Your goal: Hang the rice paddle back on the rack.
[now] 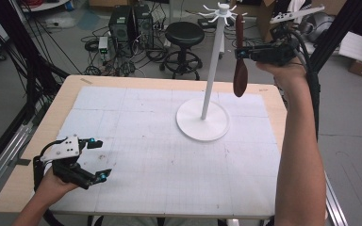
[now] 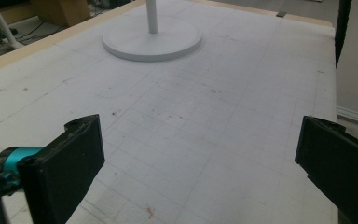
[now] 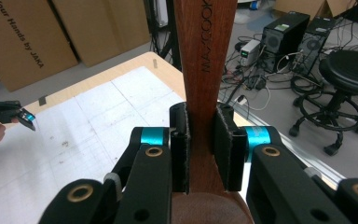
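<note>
High view: one white hook stand (image 1: 203,123) sits toward the table's (image 1: 37,141) far right corner. The right gripper (image 1: 245,54), raised beside the stand's pole, pinches one dark wooden spoon (image 1: 240,77) that hangs bowl-down. The left gripper (image 1: 99,160) rests near the front left corner, jaws spread.

Left gripper view: two black jaws stand wide apart over bare gridded mat, with the stand's round base (image 2: 152,41) ahead.

Right gripper view: both pads press the spoon's handle (image 3: 201,93), where printed lettering shows.
</note>
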The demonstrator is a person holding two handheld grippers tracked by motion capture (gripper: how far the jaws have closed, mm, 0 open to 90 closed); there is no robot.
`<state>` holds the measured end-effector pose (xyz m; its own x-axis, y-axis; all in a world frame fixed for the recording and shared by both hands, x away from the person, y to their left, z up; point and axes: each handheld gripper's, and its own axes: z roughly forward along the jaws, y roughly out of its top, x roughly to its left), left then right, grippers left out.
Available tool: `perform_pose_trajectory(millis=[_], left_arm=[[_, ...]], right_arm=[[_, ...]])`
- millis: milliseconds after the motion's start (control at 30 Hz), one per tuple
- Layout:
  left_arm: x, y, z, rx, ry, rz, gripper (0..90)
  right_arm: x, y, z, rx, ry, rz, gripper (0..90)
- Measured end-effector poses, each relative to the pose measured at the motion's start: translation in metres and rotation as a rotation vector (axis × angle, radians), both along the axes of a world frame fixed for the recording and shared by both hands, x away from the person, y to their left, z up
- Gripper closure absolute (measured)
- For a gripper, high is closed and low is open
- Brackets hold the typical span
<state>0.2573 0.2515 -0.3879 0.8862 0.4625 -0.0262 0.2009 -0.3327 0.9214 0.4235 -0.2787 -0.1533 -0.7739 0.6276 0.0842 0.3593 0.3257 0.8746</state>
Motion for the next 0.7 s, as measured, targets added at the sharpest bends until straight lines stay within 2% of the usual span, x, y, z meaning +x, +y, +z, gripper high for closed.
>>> perform_pose_trajectory(millis=[300, 367, 400, 467, 567, 700], left_arm=[[-0.0001, 0.0003, 0.0001, -0.002, 0.002, 0.002, 1.7], [-0.0001, 0.0003, 0.0, -0.003, 0.002, 0.002, 1.7], [-0.0001, 0.0003, 0.0, -0.003, 0.002, 0.002, 1.7], [0.0, 0.0005, 0.0, -0.006, 0.001, 0.002, 1.7], [-0.0001, 0.0008, 0.0002, -0.005, 0.001, 0.001, 1.7], [-0.0004, 0.0007, 0.0005, -0.003, 0.0, 0.0, 1.8]], right_arm=[[0.0029, 0.0027, -0.0018, -0.006, -0.003, -0.011, 75.9], [0.0039, 0.0022, -0.002, 0.007, -0.011, -0.012, 69.2], [0.0035, 0.0019, -0.0017, 0.02, -0.001, -0.02, 65.4], [0.0037, 0.0008, -0.0021, 0.035, 0.003, -0.003, 62.8], [0.0018, 0.0008, -0.0027, 0.031, 0.002, 0.017, 58.3], [-0.0041, 0.002, -0.0064, 0.063, 0.019, 0.089, 48.8]])
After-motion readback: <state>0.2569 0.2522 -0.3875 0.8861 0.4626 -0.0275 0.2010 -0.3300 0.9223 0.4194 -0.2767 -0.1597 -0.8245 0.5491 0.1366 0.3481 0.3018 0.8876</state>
